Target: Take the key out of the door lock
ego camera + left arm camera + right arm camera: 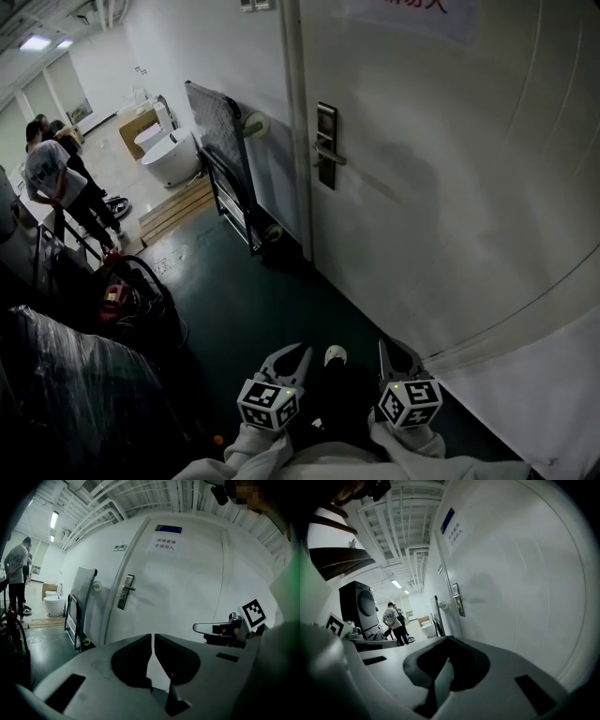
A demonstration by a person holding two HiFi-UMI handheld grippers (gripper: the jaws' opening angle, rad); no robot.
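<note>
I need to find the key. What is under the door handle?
Under the door handle only the dark lower part of the lock plate shows. A key there is too small to tell.

1. Lock plate (325,145), on the door well ahead of the right gripper (384,349): too small in all 3 views to tell what it holds.
2. Door notice (412,13), high ahead of the right gripper: cut off by the head view's top edge; print too small to read in the left gripper view.
3. 2 people (52,173), far ahead-left of the left gripper (298,352): the farther 1 mostly hidden behind the nearer.
4. Dark wrapped bulk (66,384), left of the left gripper: cut off by the picture's edge, too dark to identify.
5. Sleeves (262,452), behind both grippers: cut off at the bottom edge.
</note>
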